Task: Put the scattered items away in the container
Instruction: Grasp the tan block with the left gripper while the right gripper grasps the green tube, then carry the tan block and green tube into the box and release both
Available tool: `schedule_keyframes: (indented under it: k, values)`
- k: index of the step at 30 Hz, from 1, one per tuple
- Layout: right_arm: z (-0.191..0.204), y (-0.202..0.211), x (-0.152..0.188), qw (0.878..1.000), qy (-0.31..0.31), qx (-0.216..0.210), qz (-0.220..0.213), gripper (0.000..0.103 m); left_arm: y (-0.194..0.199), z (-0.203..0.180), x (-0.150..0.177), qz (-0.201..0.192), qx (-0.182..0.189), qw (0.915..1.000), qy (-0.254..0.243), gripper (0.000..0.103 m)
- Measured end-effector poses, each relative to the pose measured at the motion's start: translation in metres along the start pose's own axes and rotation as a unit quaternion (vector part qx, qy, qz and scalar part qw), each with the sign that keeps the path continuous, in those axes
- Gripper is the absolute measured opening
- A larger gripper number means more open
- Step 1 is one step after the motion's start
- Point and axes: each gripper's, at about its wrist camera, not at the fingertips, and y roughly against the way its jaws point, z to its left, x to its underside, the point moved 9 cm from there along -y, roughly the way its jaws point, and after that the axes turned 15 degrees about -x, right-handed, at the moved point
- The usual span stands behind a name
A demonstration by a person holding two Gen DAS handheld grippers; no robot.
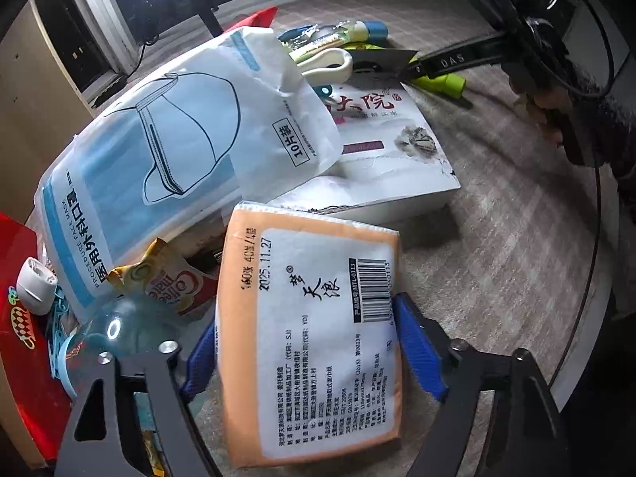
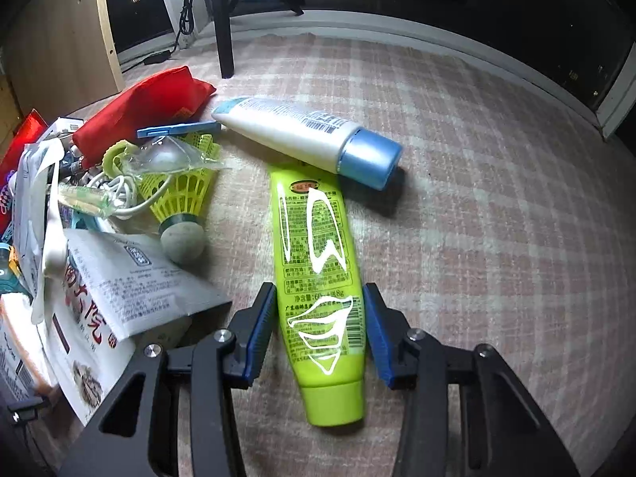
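Note:
My left gripper [image 1: 306, 349] is shut on an orange tissue pack [image 1: 314, 318], its blue pads pressed on both sides. Beyond it lie a face mask bag [image 1: 179, 151] and a white printed pouch [image 1: 393, 139]. My right gripper [image 2: 320, 330] is open, its blue pads either side of a lime green tube [image 2: 318, 278] lying on the checked cloth, apart from it. A white tube with a blue cap [image 2: 310, 135] lies across the green tube's far end. In the left wrist view the right gripper [image 1: 401, 67] shows at the green tube [image 1: 441, 83].
A yellow shuttlecock [image 2: 179, 198], red pouch [image 2: 147, 111], blue clip [image 2: 175, 130] and white cable [image 2: 119, 194] lie at left. A red box [image 1: 20, 318], clear bottle [image 1: 115, 342] and snack packet [image 1: 171, 282] sit at left. A chair leg [image 2: 224, 31] stands behind.

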Motion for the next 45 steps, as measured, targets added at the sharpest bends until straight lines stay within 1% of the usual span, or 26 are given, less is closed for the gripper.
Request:
schedule_keyframes:
  k: [1,6,9,15,19,24,27,30,36,38,39,42,45]
  values:
    - [0.0,0.002,0.001,1.0,-0.007,-0.004,-0.003,0.042,0.002,0.001,0.0,0.0,0.005,1.0,0.006,0.071]
    - [-0.003,0.02,0.011,0.997,-0.058,-0.046,-0.034,0.042,0.009,0.004,0.005,0.002,0.023,0.9994,0.026,0.066]
    - [0.002,0.038,0.016,0.995,-0.064,-0.052,-0.056,0.042,0.02,0.006,0.005,-0.003,0.036,0.9984,0.043,0.064]
    - [0.014,0.063,0.02,0.992,-0.068,-0.06,-0.086,0.042,0.047,0.02,0.002,-0.029,0.045,0.9965,0.065,0.064]
    - [0.03,0.082,0.015,0.989,-0.067,-0.073,-0.112,0.042,0.057,0.04,-0.007,-0.048,0.035,0.995,0.08,0.064]
    - [0.071,0.107,0.002,0.986,-0.037,-0.083,-0.139,0.042,0.072,0.071,-0.008,-0.069,0.022,0.9918,0.105,0.064]
    - [0.104,0.12,-0.01,0.983,-0.018,-0.098,-0.155,0.042,0.086,0.096,-0.005,-0.083,0.011,0.9889,0.123,0.064]
    - [0.139,0.129,-0.02,0.98,-0.001,-0.113,-0.166,0.042,0.097,0.126,0.006,-0.095,-0.002,0.9845,0.147,0.064]
    - [0.233,0.132,-0.043,0.971,0.048,-0.153,-0.175,0.042,0.113,0.216,0.043,-0.109,-0.036,0.9696,0.216,0.064]
    - [0.264,0.127,-0.049,0.969,0.064,-0.165,-0.174,0.042,0.116,0.245,0.056,-0.11,-0.043,0.964,0.238,0.064]
    - [0.283,0.123,-0.052,0.967,0.071,-0.173,-0.172,0.042,0.118,0.265,0.064,-0.111,-0.051,0.9604,0.25,0.064]
    - [0.339,0.106,-0.061,0.963,0.09,-0.197,-0.161,0.042,0.119,0.308,0.082,-0.109,-0.063,0.9523,0.278,0.064]
    - [0.392,0.082,-0.07,0.96,0.108,-0.209,-0.15,0.042,0.112,0.346,0.097,-0.104,-0.082,0.9475,0.291,0.064]
